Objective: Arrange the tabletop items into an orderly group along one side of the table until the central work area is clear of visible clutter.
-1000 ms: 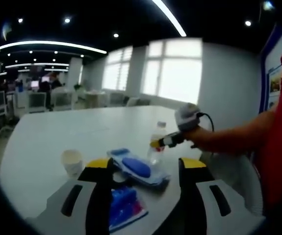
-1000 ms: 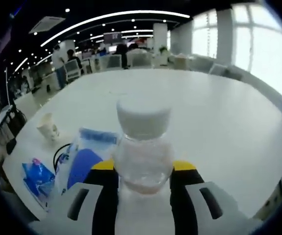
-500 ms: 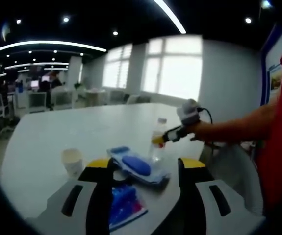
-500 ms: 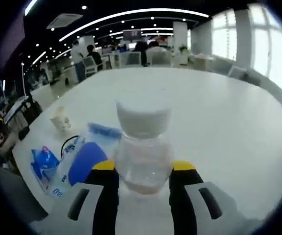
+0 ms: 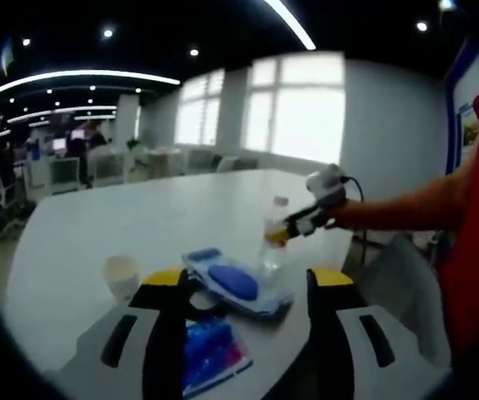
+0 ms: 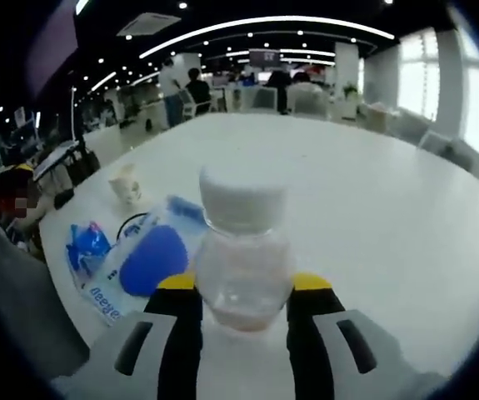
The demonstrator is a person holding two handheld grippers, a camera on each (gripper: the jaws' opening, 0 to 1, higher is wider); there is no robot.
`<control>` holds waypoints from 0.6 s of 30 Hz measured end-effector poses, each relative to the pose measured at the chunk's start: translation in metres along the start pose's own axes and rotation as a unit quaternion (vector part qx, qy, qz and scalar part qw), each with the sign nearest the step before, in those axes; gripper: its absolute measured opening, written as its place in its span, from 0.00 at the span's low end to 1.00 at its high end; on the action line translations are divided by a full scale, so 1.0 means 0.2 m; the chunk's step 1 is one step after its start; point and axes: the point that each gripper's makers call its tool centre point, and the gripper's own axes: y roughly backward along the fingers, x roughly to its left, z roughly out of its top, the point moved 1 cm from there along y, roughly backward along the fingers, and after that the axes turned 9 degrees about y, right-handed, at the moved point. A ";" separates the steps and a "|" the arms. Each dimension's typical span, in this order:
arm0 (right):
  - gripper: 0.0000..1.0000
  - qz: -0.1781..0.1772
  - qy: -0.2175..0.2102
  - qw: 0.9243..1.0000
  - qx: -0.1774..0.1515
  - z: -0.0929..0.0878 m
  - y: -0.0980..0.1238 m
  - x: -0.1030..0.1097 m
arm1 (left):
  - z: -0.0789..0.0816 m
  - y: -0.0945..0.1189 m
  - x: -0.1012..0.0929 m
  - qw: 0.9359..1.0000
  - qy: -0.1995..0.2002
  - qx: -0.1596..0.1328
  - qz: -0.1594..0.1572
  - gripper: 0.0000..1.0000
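The far half of the white table (image 6: 389, 217) lies bare and open to a gripper. The near edge is crowded: a clear bottle (image 6: 243, 254) fills the gap between the right gripper's (image 6: 241, 292) jaws, and beside it lie a blue-and-white pouch (image 6: 143, 262), a small blue packet (image 6: 85, 243) and what looks like a paper cup (image 6: 126, 183), well apart from the bottle.

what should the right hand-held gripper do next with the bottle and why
Probably set the bottle down beside the blue pack and paper cup. The right hand-held gripper already clamps it, and those items sit grouped near one table edge.
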 end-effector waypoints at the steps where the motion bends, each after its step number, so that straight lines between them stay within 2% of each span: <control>1: 0.38 0.001 0.000 1.000 -0.001 0.00 0.00 0.00 | 0.00 0.00 0.00 1.000 0.000 0.001 -0.001 0.56; 6: 0.38 0.014 0.015 1.000 -0.017 0.07 0.08 -0.01 | -0.02 -0.03 -0.03 1.000 0.007 0.014 -0.008 0.77; 8: 0.38 0.018 0.025 0.999 -0.023 0.10 0.11 -0.01 | -0.03 -0.04 -0.04 1.000 0.006 0.020 -0.014 0.81; 11: 0.38 0.032 0.043 0.998 -0.037 0.19 0.17 0.00 | -0.03 -0.06 -0.09 0.999 0.011 0.021 -0.031 0.98; 13: 0.38 0.045 0.056 0.996 -0.048 0.24 0.21 0.03 | -0.04 -0.07 -0.13 0.998 0.015 0.030 -0.054 0.99; 18: 0.38 0.089 0.087 0.990 -0.071 0.39 0.33 0.11 | 0.00 -0.08 -0.15 0.997 -0.001 0.032 -0.068 0.99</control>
